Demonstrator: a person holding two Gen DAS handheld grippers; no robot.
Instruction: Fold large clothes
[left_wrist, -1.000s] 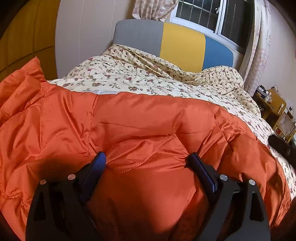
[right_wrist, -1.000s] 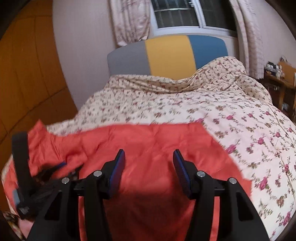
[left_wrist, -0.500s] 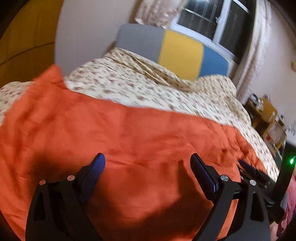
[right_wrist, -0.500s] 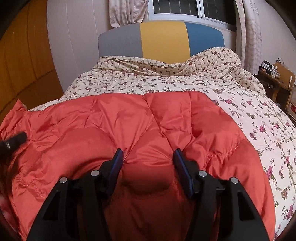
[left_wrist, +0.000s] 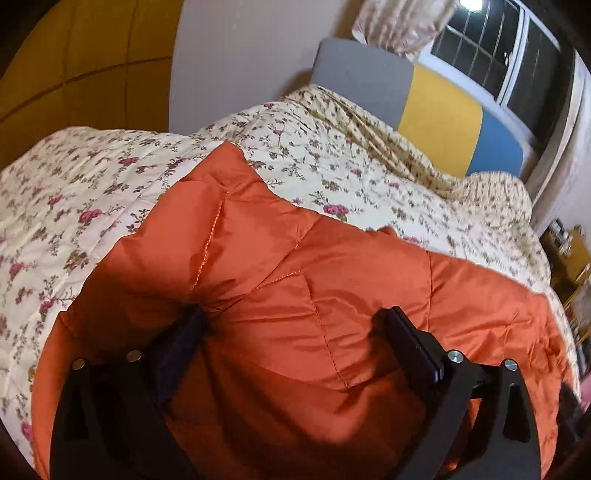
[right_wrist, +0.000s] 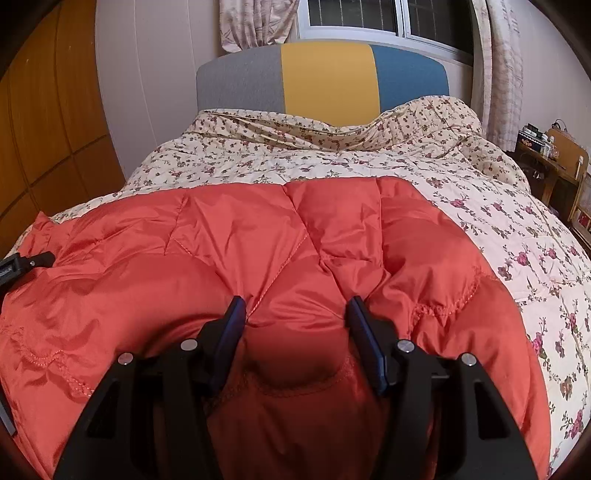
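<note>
Orange quilted down jacket (right_wrist: 280, 251) is lying spread across the near part of the bed, on the floral quilt (right_wrist: 498, 221); the headboard (right_wrist: 325, 81) is well beyond it. Left gripper (left_wrist: 295, 325) is opening wide, fingers (left_wrist: 410, 343) straddling a puffy panel, pads not visibly pressing. Right gripper (right_wrist: 295, 314) is sitting half spread with a bulge of fabric puffed up between the fingers (right_wrist: 364, 332); fabric is touching both pads, but looks more like resting than a firm pinch. Judging handling: light, soft, springy fill, slick nylon shell, so it's likely sliding out of shallow pinches and ballooning back after a fold. Better hold points are probably the stitched seams (left_wrist: 321, 325) or the hem edge (right_wrist: 443, 306), gathering both layers, not the middle of a puffed panel.
</note>
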